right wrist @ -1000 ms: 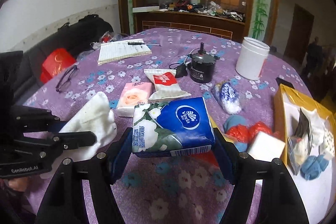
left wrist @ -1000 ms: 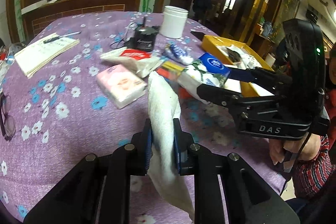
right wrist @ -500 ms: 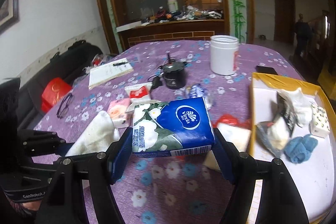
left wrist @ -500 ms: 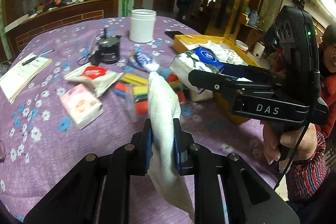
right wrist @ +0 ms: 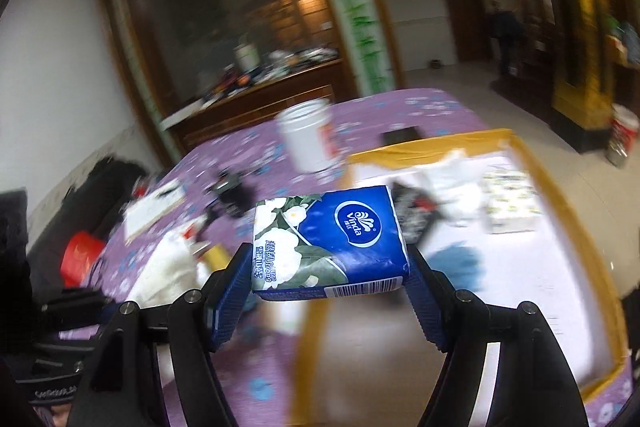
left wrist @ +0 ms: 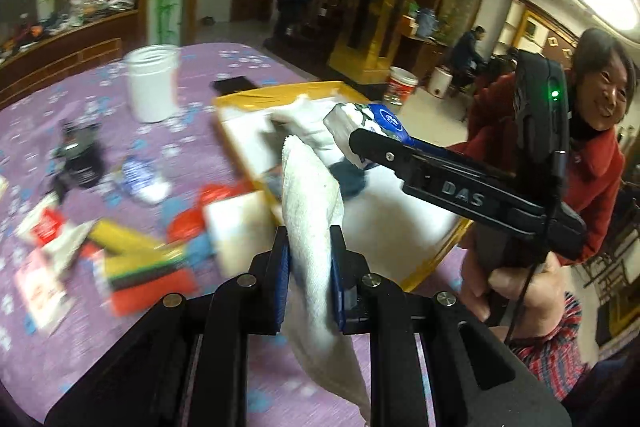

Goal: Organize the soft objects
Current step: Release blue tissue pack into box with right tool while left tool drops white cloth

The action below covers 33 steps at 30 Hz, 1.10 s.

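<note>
My left gripper (left wrist: 310,267) is shut on a white towel (left wrist: 310,195) that stands up between the pads and hangs below them. My right gripper (right wrist: 330,277) is shut on a blue Vinda tissue pack (right wrist: 332,243) and holds it in the air by the near left edge of the yellow-rimmed tray (right wrist: 568,211). In the left wrist view the right gripper (left wrist: 400,155) reaches in from the right with the pack (left wrist: 368,123) over the tray (left wrist: 256,99). The tray holds white cloths (right wrist: 452,175), a patterned tissue pack (right wrist: 508,203) and a blue soft item (right wrist: 456,259).
On the purple flowered tablecloth (left wrist: 48,339) lie coloured sponges (left wrist: 148,267), a white block (left wrist: 236,223), tissue packets (left wrist: 44,227), a black device (left wrist: 78,163) and a white jar (left wrist: 152,83). A person in red (left wrist: 592,147) holds the right gripper.
Both grippers have swung right, from over the table's clutter toward the tray. Each still holds its item. The view is blurred by motion.
</note>
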{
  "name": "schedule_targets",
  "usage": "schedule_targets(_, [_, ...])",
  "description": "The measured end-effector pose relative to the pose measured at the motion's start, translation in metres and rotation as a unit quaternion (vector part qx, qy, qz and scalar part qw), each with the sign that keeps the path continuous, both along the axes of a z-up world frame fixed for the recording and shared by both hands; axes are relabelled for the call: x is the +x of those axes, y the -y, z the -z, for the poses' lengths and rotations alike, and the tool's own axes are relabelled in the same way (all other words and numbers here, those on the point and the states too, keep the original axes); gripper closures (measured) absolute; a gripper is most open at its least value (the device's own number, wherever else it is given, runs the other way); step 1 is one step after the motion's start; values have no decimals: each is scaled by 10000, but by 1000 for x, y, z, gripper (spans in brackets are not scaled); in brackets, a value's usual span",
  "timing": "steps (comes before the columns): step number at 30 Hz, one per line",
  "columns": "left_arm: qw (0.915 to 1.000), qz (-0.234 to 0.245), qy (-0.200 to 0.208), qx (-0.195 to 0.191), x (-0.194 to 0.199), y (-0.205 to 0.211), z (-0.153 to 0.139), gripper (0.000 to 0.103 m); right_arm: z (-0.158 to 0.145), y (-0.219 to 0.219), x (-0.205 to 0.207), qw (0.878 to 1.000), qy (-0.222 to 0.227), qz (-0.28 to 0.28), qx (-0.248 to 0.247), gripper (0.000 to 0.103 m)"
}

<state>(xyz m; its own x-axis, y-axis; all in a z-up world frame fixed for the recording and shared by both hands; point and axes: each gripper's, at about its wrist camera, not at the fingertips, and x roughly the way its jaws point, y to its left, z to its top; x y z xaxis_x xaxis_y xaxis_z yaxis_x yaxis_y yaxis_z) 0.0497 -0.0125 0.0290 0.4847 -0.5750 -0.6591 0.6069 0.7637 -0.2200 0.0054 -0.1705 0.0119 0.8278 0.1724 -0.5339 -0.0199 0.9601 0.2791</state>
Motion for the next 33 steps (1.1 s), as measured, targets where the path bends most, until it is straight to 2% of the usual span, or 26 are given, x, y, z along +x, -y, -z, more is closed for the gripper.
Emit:
schedule_targets(5, [9996, 196, -194, 67, 18, 49, 9, 88, 8, 53, 0, 9950, -140, 981, -112, 29])
schedule_targets(9, [9985, 243, -442, 195, 30, 77, 29, 88, 29, 84, 6, 9889, -510, 1385, 165, 29])
schedule_targets(12, [9975, 283, -552, 335, 32, 88, 43, 88, 40, 94, 8, 9867, -672, 1451, 285, 29])
schedule_targets(17, [9970, 294, -545, 463, 31, 86, 55, 88, 45, 92, 10, 9870, -672, 1449, 162, 29])
schedule_targets(21, [9970, 284, -559, 452, 29, 84, 57, 88, 47, 89, 9, 9867, -700, 1462, 86, 29])
schedule_targets(24, [9974, 275, -339, 577, 24, 84, 56, 88, 48, 87, 11, 9865, -690, 1484, 43, 28])
schedule_targets(33, [9979, 177, -337, 531, 30, 81, 56, 88, 48, 86, 10, 9865, -634, 1511, 27, 27])
